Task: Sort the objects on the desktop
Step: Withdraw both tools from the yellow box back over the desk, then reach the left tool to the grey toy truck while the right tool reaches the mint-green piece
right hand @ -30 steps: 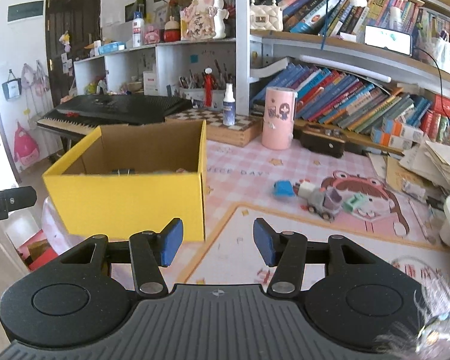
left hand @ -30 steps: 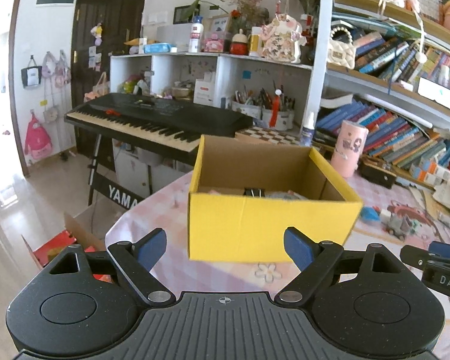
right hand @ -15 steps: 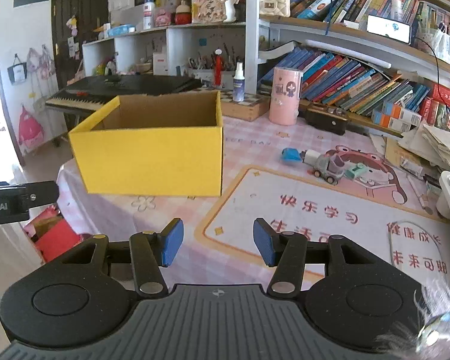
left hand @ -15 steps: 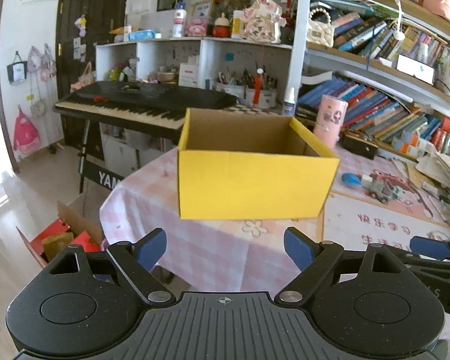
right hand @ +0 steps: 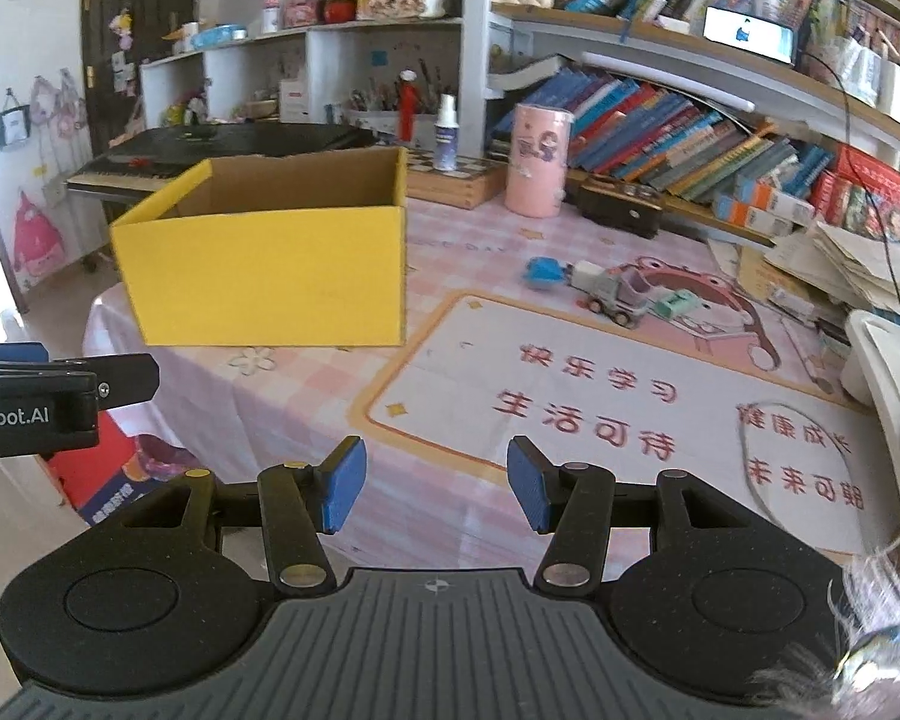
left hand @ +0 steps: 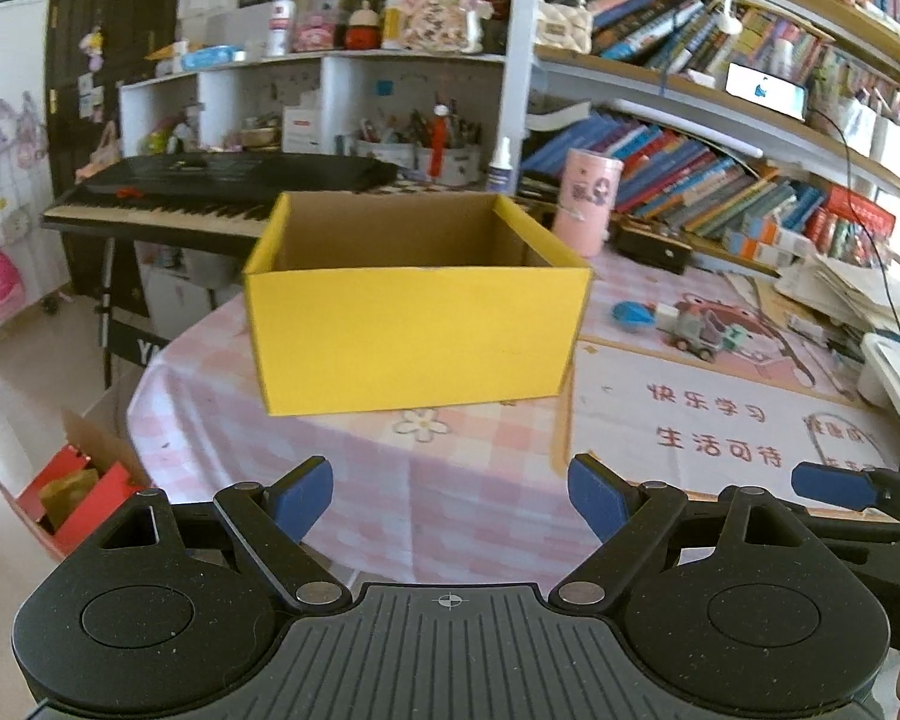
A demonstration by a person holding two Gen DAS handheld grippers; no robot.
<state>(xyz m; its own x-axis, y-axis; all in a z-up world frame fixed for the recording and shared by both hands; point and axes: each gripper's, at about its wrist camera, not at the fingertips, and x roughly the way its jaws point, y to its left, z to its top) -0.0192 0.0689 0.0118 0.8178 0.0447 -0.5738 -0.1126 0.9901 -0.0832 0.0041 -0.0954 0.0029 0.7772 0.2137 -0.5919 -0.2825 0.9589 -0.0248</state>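
A yellow cardboard box (left hand: 414, 342) stands open-topped on the pink checked tablecloth (left hand: 450, 480); it also shows in the right wrist view (right hand: 264, 276). Its contents are hidden from here. A grey toy truck (right hand: 615, 299) with a blue piece (right hand: 543, 273) and a green piece (right hand: 678, 303) lies on the table behind the printed mat (right hand: 600, 396). My left gripper (left hand: 450, 495) is open and empty, near the table's front edge, in front of the box. My right gripper (right hand: 435, 483) is open and empty over the mat's near edge.
A pink cylinder cup (right hand: 540, 159) and a black case (right hand: 618, 210) stand by the bookshelf. Papers (right hand: 858, 264) and a white tray (right hand: 882, 360) are at the right. A keyboard piano (left hand: 210, 192) is behind the table. A red box (left hand: 72, 492) sits on the floor left.
Both grippers have pulled back from the yellow box towards the table's near edge; the box looks smaller and farther. Both stay open and empty.
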